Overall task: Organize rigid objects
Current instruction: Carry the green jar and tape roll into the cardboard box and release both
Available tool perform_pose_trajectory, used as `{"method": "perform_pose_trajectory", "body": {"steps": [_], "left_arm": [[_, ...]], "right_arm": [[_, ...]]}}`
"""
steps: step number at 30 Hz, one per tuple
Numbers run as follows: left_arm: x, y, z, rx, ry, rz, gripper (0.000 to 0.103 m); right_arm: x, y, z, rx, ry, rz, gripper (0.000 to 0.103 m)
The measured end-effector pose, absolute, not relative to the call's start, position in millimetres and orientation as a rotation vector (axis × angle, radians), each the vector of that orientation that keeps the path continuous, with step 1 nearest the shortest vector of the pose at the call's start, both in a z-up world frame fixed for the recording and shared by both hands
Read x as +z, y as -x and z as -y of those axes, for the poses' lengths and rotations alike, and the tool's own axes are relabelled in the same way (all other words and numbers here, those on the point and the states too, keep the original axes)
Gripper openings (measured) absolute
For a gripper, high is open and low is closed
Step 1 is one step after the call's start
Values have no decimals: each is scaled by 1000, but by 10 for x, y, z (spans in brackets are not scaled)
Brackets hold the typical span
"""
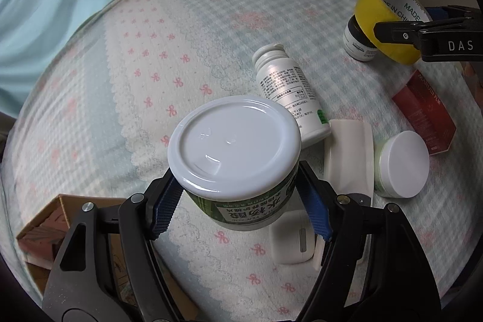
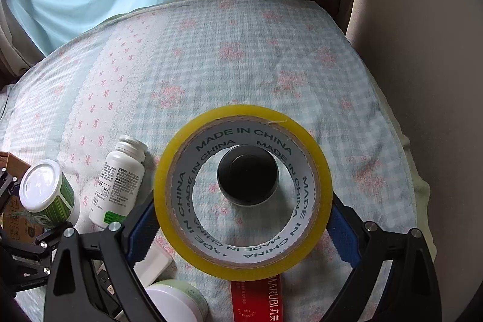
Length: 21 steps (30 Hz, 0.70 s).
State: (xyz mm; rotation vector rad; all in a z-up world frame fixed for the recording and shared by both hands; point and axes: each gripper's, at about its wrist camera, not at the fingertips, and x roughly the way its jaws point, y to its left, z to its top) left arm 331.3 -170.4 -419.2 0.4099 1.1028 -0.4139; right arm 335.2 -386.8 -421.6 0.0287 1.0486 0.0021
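Note:
My left gripper (image 1: 241,207) is shut on a green-labelled jar with a white lid (image 1: 238,153) and holds it above the bedspread; the jar also shows in the right wrist view (image 2: 45,192). My right gripper (image 2: 241,216) is shut on a yellow tape roll (image 2: 243,261), held above a small black-lidded jar (image 2: 247,177) seen through its hole. The tape roll (image 1: 389,17) and the black-lidded jar (image 1: 356,41) also show at the far right of the left wrist view.
On the checked bedspread (image 1: 211,20) lie an open white pill bottle (image 1: 289,92), a white curved case (image 1: 347,159), a white-lidded cream jar (image 1: 401,165), a red box (image 1: 425,113) and a white mouse (image 1: 292,237). A cardboard box (image 1: 45,231) sits at lower left.

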Motion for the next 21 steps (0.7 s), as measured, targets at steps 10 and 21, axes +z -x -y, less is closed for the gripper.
{"method": "perform_pose_trajectory", "body": {"steps": [10,21], "left_arm": [[-3696,-3260,1671,-426,-330,-1025,70],[-2463,-2938,1097,-330,-177,-839,70]], "right_arm": [[-3844,-3254,3830,-6,-22,-997,95],[-2780,-3001,3425,55,33,-857,95]]}}
